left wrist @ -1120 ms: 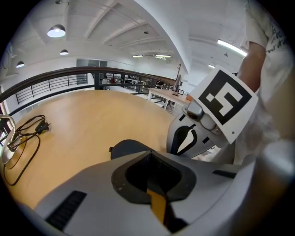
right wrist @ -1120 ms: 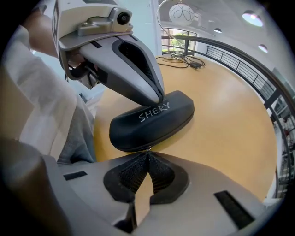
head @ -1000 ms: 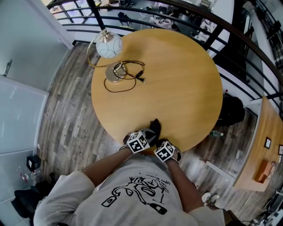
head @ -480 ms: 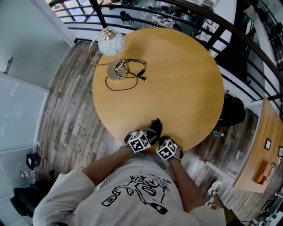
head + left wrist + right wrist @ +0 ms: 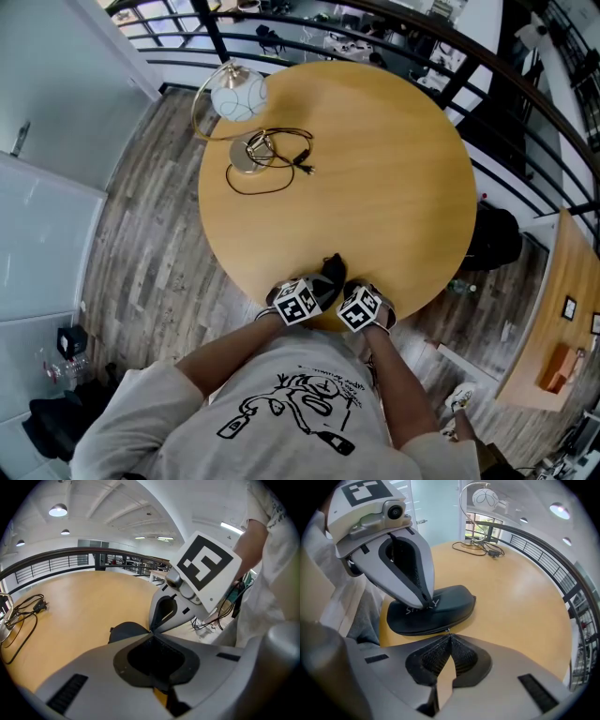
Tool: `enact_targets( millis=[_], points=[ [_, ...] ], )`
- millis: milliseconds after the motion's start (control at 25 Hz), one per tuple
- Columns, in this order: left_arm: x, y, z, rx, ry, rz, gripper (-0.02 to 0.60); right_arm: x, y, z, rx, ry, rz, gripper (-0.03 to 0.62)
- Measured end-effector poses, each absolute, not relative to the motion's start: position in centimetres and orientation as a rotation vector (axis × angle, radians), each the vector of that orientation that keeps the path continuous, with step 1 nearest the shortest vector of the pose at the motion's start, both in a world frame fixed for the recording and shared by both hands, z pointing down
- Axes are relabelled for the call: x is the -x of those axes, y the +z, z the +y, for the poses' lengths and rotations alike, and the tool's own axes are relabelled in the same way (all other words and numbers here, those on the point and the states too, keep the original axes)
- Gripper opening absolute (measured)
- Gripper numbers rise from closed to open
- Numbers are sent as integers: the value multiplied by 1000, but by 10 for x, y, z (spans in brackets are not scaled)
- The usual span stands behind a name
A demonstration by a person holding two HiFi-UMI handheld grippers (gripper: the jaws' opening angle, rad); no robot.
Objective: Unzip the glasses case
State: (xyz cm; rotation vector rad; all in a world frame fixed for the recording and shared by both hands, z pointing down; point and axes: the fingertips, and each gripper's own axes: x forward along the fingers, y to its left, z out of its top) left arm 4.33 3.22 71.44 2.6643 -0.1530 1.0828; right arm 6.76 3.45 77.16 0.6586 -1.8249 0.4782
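Observation:
The black glasses case [image 5: 330,267] lies at the near edge of the round wooden table [image 5: 375,169], right in front of me. In the right gripper view the case [image 5: 440,603] is closed, with white lettering on its lid. My left gripper [image 5: 425,603] is shut, and its tips press down on the lid. My right gripper [image 5: 450,634] is shut at the case's zipper line, with a small metal zipper pull at its tips. In the left gripper view the case [image 5: 125,632] shows just beyond my left gripper [image 5: 151,633], with the right one coming in from the right.
A globe lamp [image 5: 237,94] on a curved brass stand sits at the far left of the table, its black cable [image 5: 272,155] coiled beside it. A dark railing [image 5: 525,122] curves round the far and right side. My torso is close against the near edge.
My right gripper has shifted a little to the right and up along the case's edge. The left gripper and the case have hardly moved.

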Motion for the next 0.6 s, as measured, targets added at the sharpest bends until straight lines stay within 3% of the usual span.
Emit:
enact_targets(
  millis=[600],
  points=[
    [-49,707,24,-2630,1060,-135,6,-71,775,47,-699,603,-1805,23]
  ],
)
